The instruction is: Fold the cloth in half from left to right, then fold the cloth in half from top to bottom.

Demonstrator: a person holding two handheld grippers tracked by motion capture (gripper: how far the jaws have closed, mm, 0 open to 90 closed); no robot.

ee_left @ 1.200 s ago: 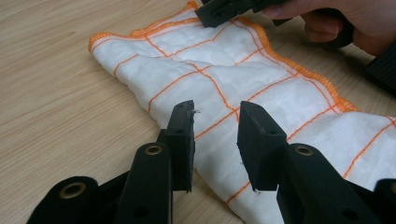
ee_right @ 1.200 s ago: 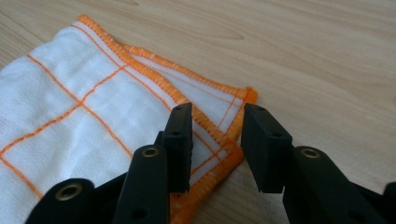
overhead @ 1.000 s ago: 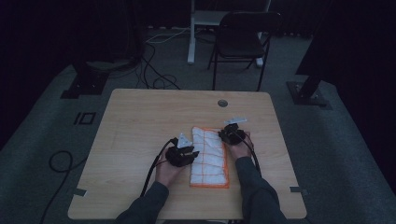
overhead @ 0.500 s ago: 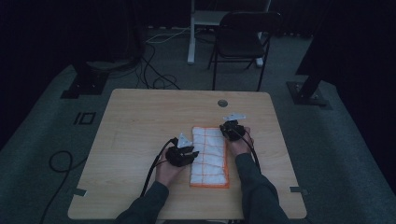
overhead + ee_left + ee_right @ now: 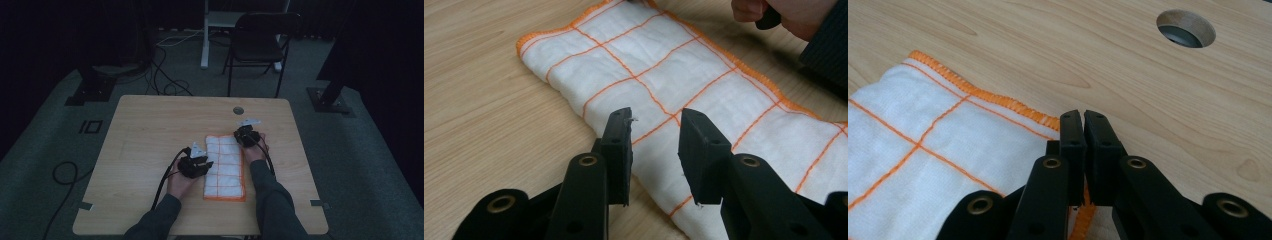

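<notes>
A folded white cloth [image 5: 225, 167] with orange grid lines is laid flat on the table [image 5: 150, 130]. Its far corner is pinched in the right tool [image 5: 1083, 116], whose jaws have just been closing to nearly meet. The left tool [image 5: 654, 131] is held half open over the near long edge, gripping nothing. Folding seems begun; next, the pinched corner likely needs lifting.

There is no text, label, brand, number or sign that I can read in these pictures. The cloth [image 5: 225, 167] carries only a pattern of orange lines, and the table [image 5: 150, 130] around the cloth has plain wood grain, without any writing.
</notes>
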